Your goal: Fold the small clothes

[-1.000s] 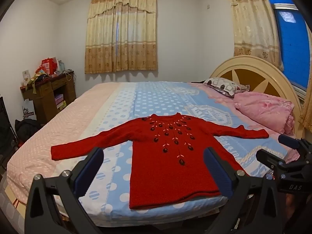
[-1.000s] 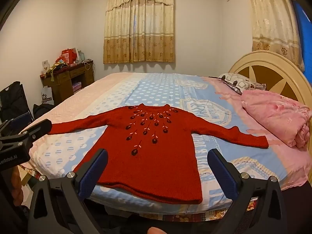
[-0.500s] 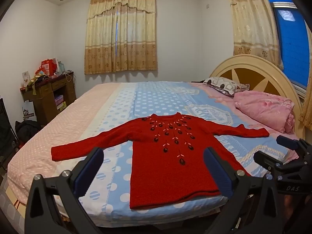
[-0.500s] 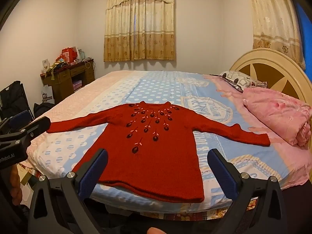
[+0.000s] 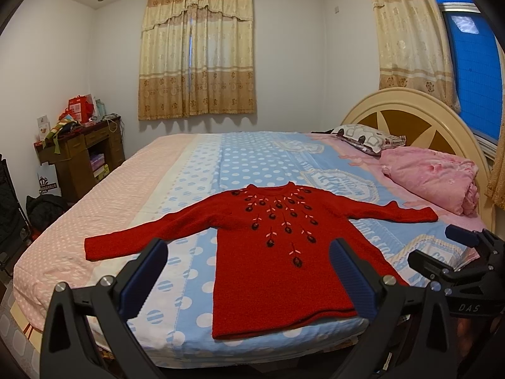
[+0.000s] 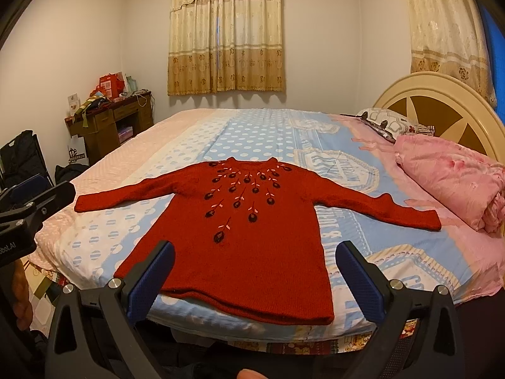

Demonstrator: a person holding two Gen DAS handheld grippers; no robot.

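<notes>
A small red knitted sweater (image 5: 277, 259) (image 6: 249, 246) with dark embroidered flowers lies flat on the bed, front up, both sleeves spread out sideways, hem towards me. My left gripper (image 5: 249, 274) hovers open in front of the hem, off the bed's near edge, holding nothing. My right gripper (image 6: 255, 278) is open too, just short of the hem and a bit above it. Each gripper shows at the other view's edge: the right gripper (image 5: 464, 262), the left gripper (image 6: 28, 208).
The bed (image 5: 252, 158) has a blue dotted sheet with a pink side. A folded pink quilt (image 5: 432, 180) and a patterned pillow (image 5: 366, 135) lie by the round headboard (image 5: 419, 120) on the right. A cluttered wooden desk (image 5: 82, 154) and dark bags stand at left.
Both grippers have edged slightly nearer the bed; in the right wrist view the sweater sits a little higher and closer. Both stay open. The sweater has not moved.
</notes>
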